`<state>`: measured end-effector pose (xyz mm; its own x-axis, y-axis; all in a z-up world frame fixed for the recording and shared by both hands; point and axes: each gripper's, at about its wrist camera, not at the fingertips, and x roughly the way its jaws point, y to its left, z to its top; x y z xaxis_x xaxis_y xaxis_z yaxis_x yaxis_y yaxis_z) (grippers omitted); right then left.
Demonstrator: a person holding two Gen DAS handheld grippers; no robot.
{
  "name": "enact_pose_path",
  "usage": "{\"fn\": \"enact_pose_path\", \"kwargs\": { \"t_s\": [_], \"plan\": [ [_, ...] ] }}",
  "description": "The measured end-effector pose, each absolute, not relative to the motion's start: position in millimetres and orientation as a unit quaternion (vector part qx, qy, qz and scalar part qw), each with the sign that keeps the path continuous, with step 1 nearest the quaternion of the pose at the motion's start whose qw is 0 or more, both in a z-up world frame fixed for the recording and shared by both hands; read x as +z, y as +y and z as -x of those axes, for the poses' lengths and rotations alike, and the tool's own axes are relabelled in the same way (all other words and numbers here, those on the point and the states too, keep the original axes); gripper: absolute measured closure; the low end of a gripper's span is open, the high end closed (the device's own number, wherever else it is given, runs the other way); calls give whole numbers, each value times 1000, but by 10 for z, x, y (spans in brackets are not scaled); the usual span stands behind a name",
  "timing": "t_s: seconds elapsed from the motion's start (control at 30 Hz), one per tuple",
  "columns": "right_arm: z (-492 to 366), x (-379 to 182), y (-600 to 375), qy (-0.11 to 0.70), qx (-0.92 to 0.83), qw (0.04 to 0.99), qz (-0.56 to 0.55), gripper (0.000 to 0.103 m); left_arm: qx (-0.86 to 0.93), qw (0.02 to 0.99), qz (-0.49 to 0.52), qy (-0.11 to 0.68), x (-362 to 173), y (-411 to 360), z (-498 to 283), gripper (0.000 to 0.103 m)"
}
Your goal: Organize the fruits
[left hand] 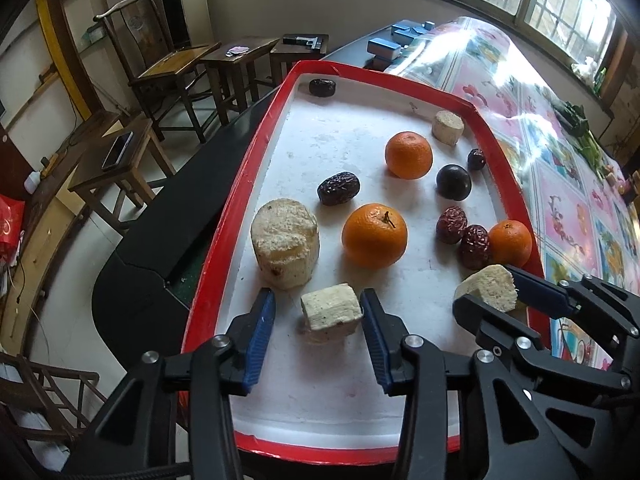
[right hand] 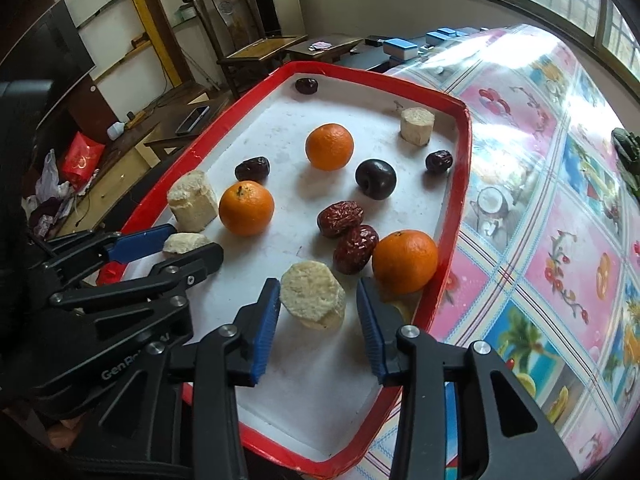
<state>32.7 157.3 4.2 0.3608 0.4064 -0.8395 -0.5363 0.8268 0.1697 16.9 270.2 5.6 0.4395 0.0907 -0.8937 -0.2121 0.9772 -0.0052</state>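
Both grippers' jaws gape around pale chunks (left hand: 331,312) (right hand: 313,301), seemingly untouched, on tray (left hand: 240,208).

Floral plastic tablecloth (right hand: 560,208), wooden chair (left hand: 160,60), phone (left hand: 117,151) on stool, possibly mahjong tiles (left hand: 384,49)

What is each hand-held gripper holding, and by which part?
Nothing yet. The left hand-held gripper brackets the near chunk and the right hand-held gripper brackets the other chunk. Both are open, with a gap on one side.
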Motion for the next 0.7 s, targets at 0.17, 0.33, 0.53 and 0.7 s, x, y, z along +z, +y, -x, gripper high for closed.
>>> {"fn": "enact_pose_path", "kwargs": {
  "t_s": [0.17,0.33,0.53,0.7],
  "plan": [
    [-224,121,1563,484,275,828,73,61,90,847,49,522,47,2714,-186,55],
    [-153,191,1535,478,273,831,85,58,101,845,54,522,57,2699,-141,52],
    [-83,289,1470,470,274,834,91,50,130,836,63,530,62,2679,-82,47],
    [-41,337,1426,454,248,848,113,31,166,828,69,531,84,2680,-2,47]
  ]
}}
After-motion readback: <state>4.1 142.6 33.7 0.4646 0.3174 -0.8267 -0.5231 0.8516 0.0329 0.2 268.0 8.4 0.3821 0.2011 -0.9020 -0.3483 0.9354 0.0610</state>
